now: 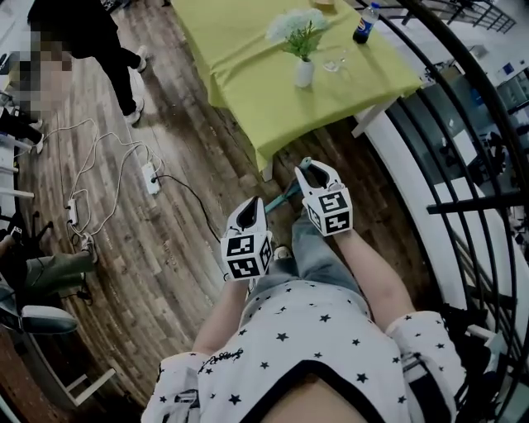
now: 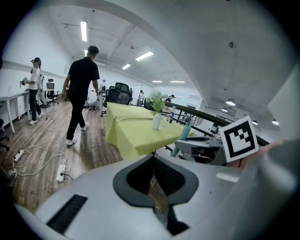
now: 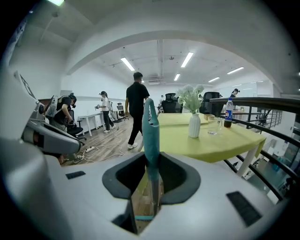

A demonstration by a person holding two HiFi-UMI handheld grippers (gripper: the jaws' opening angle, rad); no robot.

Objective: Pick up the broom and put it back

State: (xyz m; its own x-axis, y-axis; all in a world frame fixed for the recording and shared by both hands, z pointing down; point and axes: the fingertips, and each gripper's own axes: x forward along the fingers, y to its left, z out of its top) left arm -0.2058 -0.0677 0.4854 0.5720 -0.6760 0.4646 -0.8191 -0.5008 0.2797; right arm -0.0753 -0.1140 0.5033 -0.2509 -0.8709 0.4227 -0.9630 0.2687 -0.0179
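Observation:
The broom shows as a teal handle (image 3: 150, 133) rising upright between the jaws of my right gripper (image 3: 151, 164), which is shut on it. In the head view the same handle (image 1: 285, 197) slants down and to the left from the right gripper (image 1: 317, 168), in front of the person's legs; the broom's head is hidden. My left gripper (image 1: 250, 208) hangs just left of and below the right one, apart from the handle. Its jaws (image 2: 153, 161) are shut with nothing between them. From the left gripper view the right gripper (image 2: 202, 147) and teal handle (image 2: 187, 129) stand at the right.
A table with a yellow-green cloth (image 1: 273, 74) carries a white vase of flowers (image 1: 304, 73), a glass and a bottle (image 1: 364, 25). A black railing (image 1: 463, 140) curves along the right. Power strips and cables (image 1: 150, 178) lie on the wooden floor; a person in black (image 1: 99, 41) walks at the left.

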